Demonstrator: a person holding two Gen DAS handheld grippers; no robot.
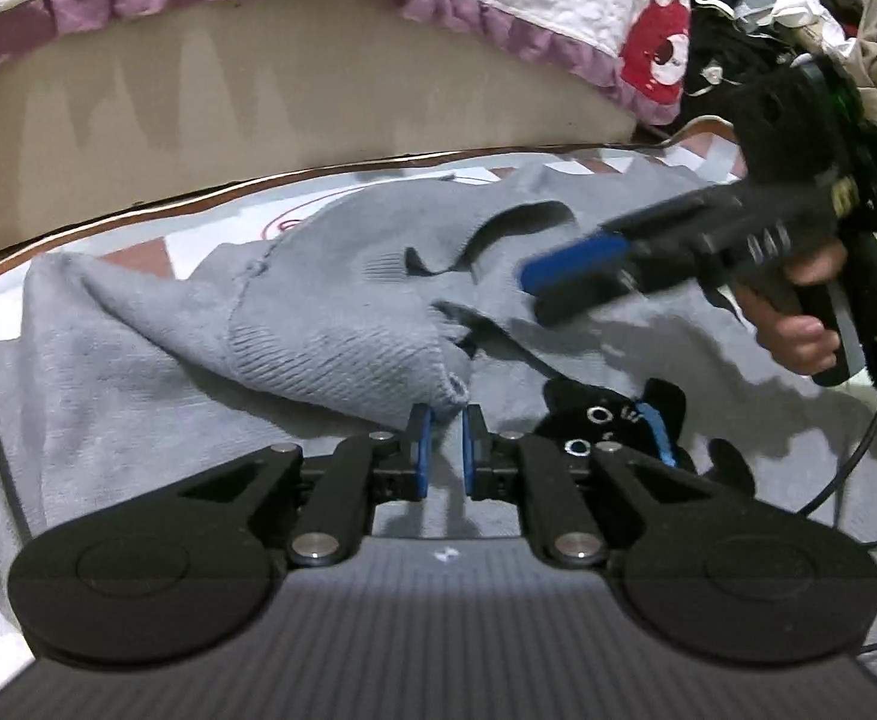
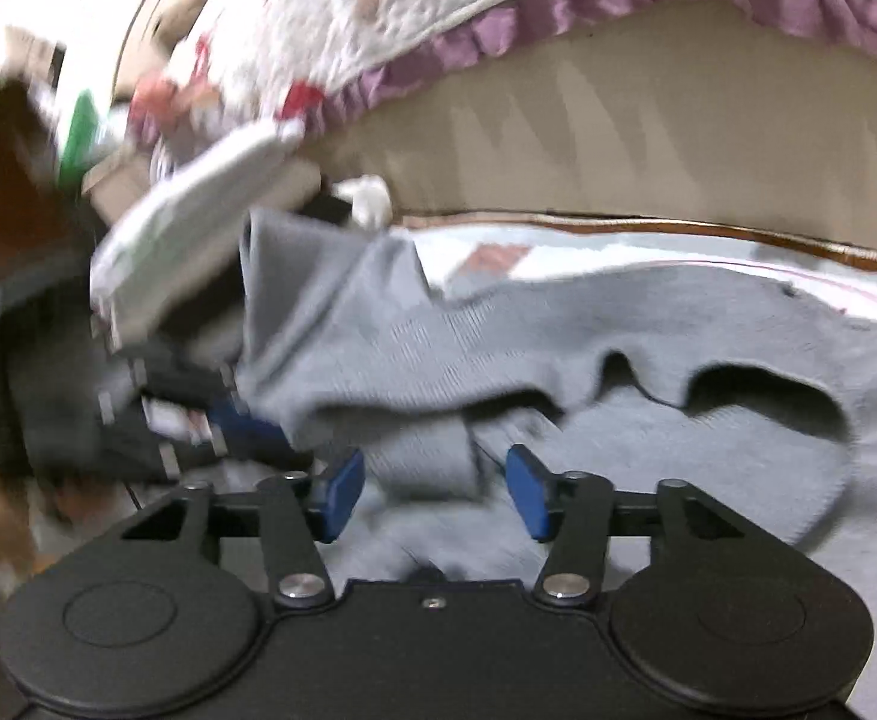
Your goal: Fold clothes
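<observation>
Sweater [image 1: 342, 324], grey knit, lies spread and rumpled on a grey mat [image 1: 414, 606] with ribbed texture, which sits over a white printed floor covering [image 1: 246, 228]. One sleeve is drawn forward, its cuff pinched between the blue pads of the left gripper [image 1: 445, 438], jaws pressed nearly together on the fabric. A black cat appliqué [image 1: 606, 414] with ring eyes shows on the sweater front, just right of that gripper.

Behind the mat stands a beige bed base [image 1: 318, 96], with a white quilt edged in a purple frill [image 1: 480, 18] hanging over it; a red bear print [image 1: 660, 42] marks the quilt corner. Dark clutter and cords [image 1: 756, 6] sit beyond the bed corner.

Right gripper [image 2: 432, 492] hovers over the sweater body, jaws spread apart, a fold of grey knit between them but not clamped. In the left wrist view the same tool is blurred, held by a hand [image 1: 798, 330] above the neckline. A cable [image 1: 870, 456] trails from it. Right wrist view is motion-blurred at its left side; objects there cannot be identified.
</observation>
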